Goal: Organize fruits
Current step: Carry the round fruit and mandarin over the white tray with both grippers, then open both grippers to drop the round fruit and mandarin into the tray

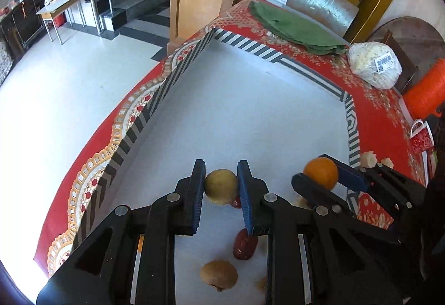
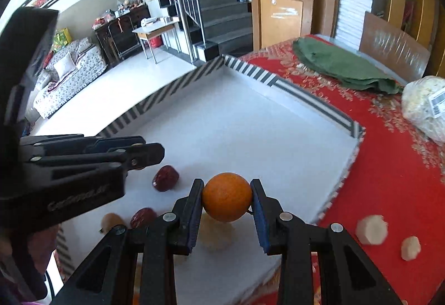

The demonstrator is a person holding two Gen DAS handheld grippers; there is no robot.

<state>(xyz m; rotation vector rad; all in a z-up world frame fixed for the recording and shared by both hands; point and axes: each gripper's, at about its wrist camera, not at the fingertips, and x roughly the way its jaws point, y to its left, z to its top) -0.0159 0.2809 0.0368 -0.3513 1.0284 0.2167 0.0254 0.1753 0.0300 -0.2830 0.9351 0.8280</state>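
Stairs, a wooden door and a pale tiled floor lie behind a tabletop [image 1: 383, 121] under a red patterned cloth, on which a shallow white tray [image 1: 244, 99] with a striped rim takes up the middle.

Both fruits are in mid-carry above the tray's near end. The left gripper [image 1: 221, 188] has its jaws clamped on a yellow-green fruit [image 1: 221, 186]; at its three o'clock in the left wrist view, the right gripper [image 2: 226, 200] has its jaws clamped on an orange [image 2: 226, 200]. On the tray floor below lie two dark red dates [image 2: 165, 178], a brown fruit [image 1: 219, 274] at six o'clock of the left wrist view, and a pale fruit [image 2: 215, 235] directly under the orange.

By my reading, the step in hand is bringing these two pieces to their places on the tray. The next move calls for picking bare floor for each, lowering until the fruit rests, then parting the jaws gently, since both are round and may roll.

What sorting scheme is meant cannot be told. The pale fruit is mostly hidden by the right gripper and blurred; the two pale lumps [image 2: 371, 230] on the cloth at four o'clock in the right wrist view are too blurred to name. The left gripper's black body hides part of one date and the tray's near edge.
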